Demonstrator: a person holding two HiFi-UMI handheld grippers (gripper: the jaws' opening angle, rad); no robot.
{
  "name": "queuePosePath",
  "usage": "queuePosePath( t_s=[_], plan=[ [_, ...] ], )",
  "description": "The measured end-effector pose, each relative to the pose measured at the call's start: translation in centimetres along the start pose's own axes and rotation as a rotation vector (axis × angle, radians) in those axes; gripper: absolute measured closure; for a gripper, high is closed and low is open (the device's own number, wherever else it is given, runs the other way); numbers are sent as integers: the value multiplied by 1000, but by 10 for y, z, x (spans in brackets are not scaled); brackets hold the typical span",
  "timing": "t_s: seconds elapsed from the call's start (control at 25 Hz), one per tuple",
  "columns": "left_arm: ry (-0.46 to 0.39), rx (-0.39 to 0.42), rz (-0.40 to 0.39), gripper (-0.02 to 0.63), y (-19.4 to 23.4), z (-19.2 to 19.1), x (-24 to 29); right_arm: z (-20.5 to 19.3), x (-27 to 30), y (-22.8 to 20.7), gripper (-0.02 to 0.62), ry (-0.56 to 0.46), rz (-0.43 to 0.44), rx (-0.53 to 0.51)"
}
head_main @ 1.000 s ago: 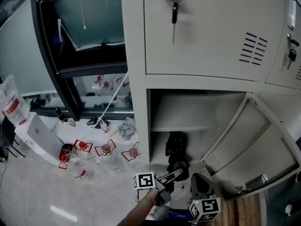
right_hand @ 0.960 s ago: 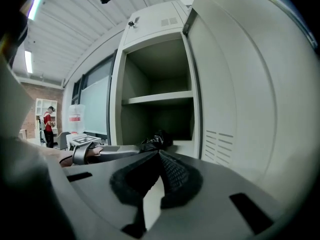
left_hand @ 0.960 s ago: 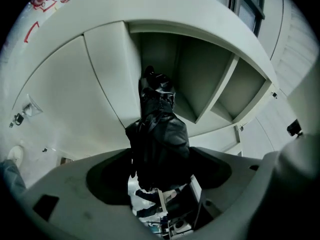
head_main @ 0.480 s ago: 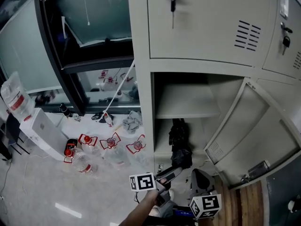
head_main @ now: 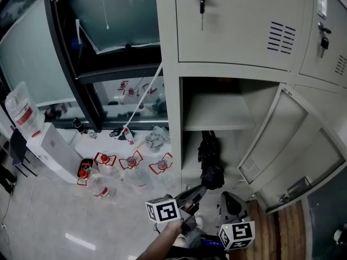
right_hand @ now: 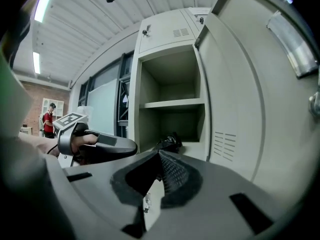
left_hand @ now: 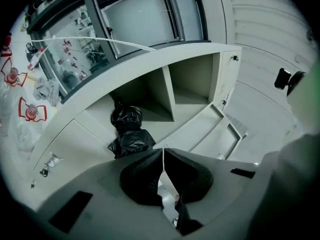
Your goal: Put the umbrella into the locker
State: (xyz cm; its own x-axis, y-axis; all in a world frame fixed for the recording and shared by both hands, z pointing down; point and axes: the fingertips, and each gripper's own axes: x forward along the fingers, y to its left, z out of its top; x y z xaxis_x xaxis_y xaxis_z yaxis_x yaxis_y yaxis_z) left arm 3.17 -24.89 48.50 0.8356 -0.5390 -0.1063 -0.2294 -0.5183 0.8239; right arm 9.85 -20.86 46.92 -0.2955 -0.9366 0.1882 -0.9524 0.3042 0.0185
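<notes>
Head view, looking steeply down: a pale metal locker [head_main: 172, 118] stands with its lower door [head_main: 282, 140] swung wide to the right. The black folded umbrella [head_main: 210, 158] stands inside the lower compartment, under the shelf [head_main: 217, 112], upright against the left inner wall. It appears to be fully inside, so the stowing itself looks done.

The left gripper [head_main: 199, 190] hangs low in front of the opening, near the umbrella but not touching it. The right gripper [head_main: 227, 202] is just beside it, to the right. Each gripper's own view shows its jaws pressed together with nothing between them.

What likely remains is backing away and perhaps closing the door. To do that well, keep both grippers clear of the umbrella so it is not knocked outward. Push the door by its free edge. First check that no fabric hangs over the sill.

Only the head view shows the floor left of the locker, with clear bottles [head_main: 132, 161] with red labels, and a key [head_main: 201, 4] hanging in the upper door. The left gripper view shows the umbrella's crumpled fabric most closely. Only the right gripper view shows the left gripper from the side, and a distant person [right_hand: 48, 120] in red.
</notes>
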Motion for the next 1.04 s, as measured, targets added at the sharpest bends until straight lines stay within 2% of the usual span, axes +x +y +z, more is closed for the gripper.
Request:
queuePosePath(
  t_s=[0.28, 0.8, 1.04],
  plan=[
    [14, -19, -34, 588, -6, -6, 4, 3, -5, 1, 595, -1, -5, -14],
    [13, -5, 10, 588, 2, -3, -2, 4, -7, 2, 595, -5, -17, -9],
    [9, -18, -20, 591, -2, -2, 0, 6, -8, 1, 595, -8, -22, -15]
  ],
)
